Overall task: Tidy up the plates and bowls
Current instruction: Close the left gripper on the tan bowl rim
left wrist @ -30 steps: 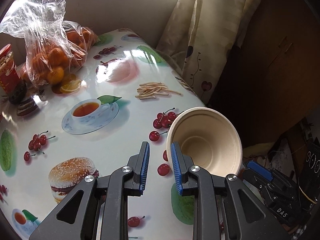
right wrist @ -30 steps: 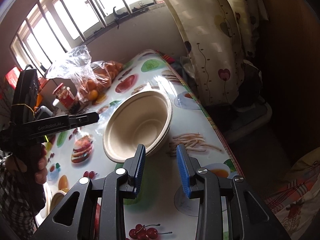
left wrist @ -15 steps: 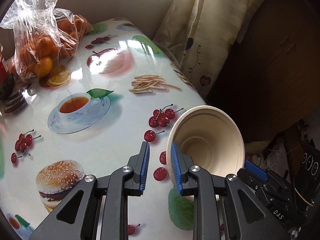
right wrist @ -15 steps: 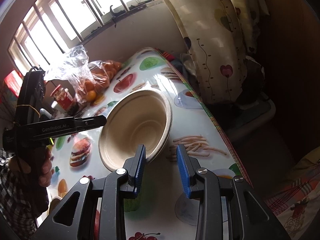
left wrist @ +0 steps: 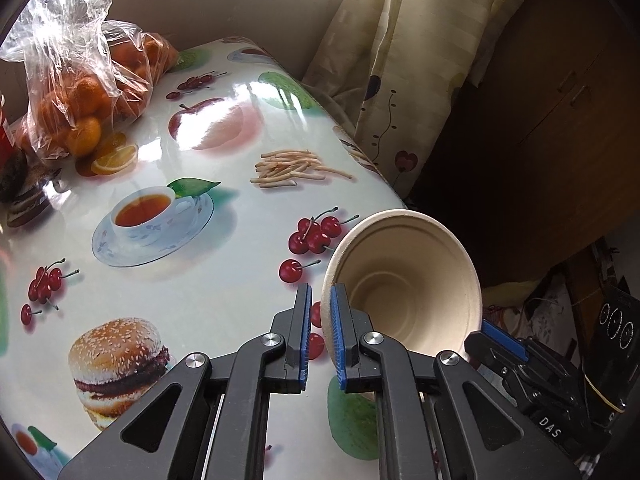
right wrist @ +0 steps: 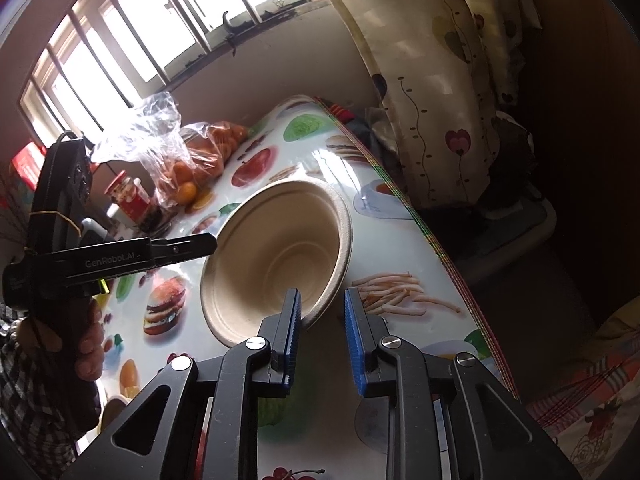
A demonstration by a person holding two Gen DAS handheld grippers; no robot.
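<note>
A beige paper bowl (left wrist: 404,284) is tilted on its side above the table, its opening facing both cameras. My left gripper (left wrist: 320,312) is shut on its left rim. In the right wrist view the bowl (right wrist: 280,256) is large in the middle, with the left gripper's finger (right wrist: 180,246) at its left rim. My right gripper (right wrist: 318,316) is open, its jaws on either side of the bowl's lower right rim without pinching it; it also shows at the bowl's lower right in the left wrist view (left wrist: 500,344).
The table (left wrist: 224,280) has a glossy cloth printed with food pictures. A plastic bag of oranges (left wrist: 80,92) and a red jar (right wrist: 128,196) stand at the back left. A curtain (left wrist: 380,72) hangs by the table's right edge (right wrist: 440,248).
The bowl has tipped more upright and turned further toward the right gripper. The right gripper's jaws have come closer around its rim.
</note>
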